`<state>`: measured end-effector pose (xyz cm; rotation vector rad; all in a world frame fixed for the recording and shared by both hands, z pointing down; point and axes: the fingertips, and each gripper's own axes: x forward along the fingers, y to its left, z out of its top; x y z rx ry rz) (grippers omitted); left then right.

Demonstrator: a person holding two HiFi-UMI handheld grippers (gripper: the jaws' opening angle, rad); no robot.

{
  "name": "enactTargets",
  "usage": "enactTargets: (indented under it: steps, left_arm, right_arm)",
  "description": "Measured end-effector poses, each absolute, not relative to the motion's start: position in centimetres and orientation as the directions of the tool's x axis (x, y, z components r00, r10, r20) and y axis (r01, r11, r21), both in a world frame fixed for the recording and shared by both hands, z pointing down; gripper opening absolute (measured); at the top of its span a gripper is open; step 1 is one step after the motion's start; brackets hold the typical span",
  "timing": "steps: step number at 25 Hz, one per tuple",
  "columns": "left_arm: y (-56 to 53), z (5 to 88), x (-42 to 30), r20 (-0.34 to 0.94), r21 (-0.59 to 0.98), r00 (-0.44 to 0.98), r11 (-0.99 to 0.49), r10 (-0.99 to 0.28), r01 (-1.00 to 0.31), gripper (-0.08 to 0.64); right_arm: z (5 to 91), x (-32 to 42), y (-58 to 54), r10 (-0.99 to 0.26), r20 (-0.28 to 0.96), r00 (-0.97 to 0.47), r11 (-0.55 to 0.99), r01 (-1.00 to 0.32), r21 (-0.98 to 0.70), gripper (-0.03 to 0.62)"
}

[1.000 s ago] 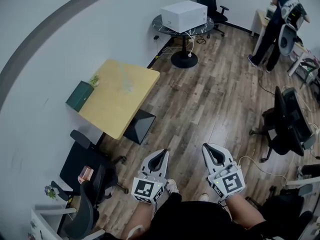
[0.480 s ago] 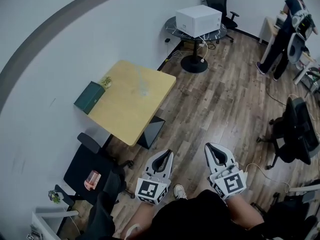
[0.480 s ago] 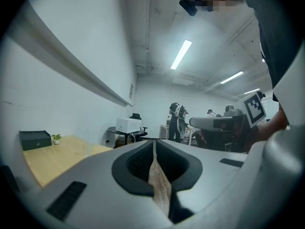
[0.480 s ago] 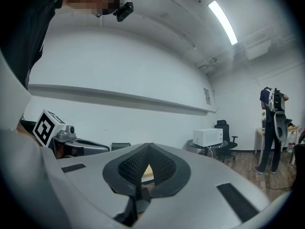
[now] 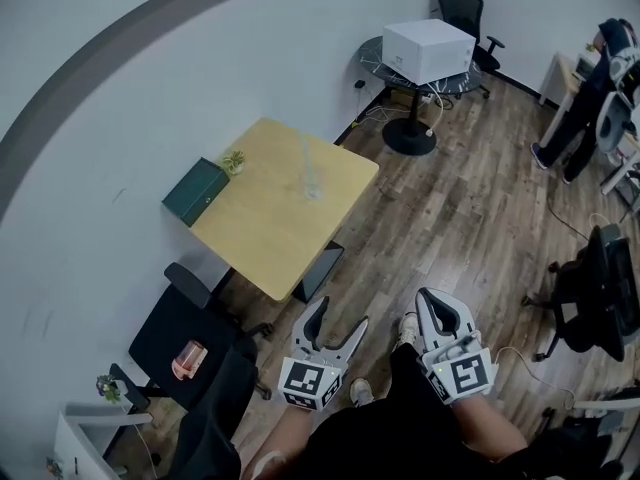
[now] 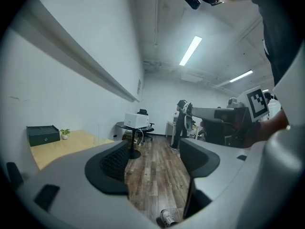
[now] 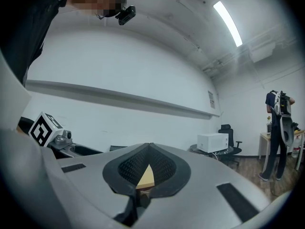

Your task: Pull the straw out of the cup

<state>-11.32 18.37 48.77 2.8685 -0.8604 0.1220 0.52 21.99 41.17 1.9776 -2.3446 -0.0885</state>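
Observation:
A clear cup with a thin straw stands on the wooden table far ahead of both grippers. In the left gripper view only a faint upright line of the cup shows, over the table. My left gripper is held over the floor, short of the table's near corner. Its jaws are opening, and nothing is between them. My right gripper is beside it at the same height, shut and empty, with its tips meeting.
A green box and a small plant sit at the table's wall side. A black office chair stands left of me, another chair at right. A round table with a white box and a person are far off.
The left gripper's jaws have gone from shut to wide apart. Both grippers have advanced across the floor, and the table now lies closer and more central in the head view.

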Motion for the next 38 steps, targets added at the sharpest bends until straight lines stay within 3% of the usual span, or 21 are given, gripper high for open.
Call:
enactTargets:
  steps: [3, 27, 38]
  left_arm:
    - [16.7, 49.2, -11.2, 0.133, 0.107, 0.817, -0.812, -0.561, -0.574, 0.364]
    - [-2.4, 48.4, -1.5, 0.220, 0.080, 0.633, -0.633, -0.742, -0.770, 0.364]
    - [-8.8, 50.1, -0.5, 0.256, 0.068, 0.540, -0.542, -0.802, -0.837, 0.364]
  right_arm:
    - [41.5, 0.7, 19.6, -0.982, 0.016, -0.186, 0.187, -0.979, 0.083, 0.018]
    - [39.7, 11.6, -2.9, -0.902, 0.002, -0.431, 0.430, -0.901, 0.059, 0.018]
    - [40.7, 11.9, -9.4, -0.832, 0.050, -0.553, 0.555, -0.829, 0.068, 0.018]
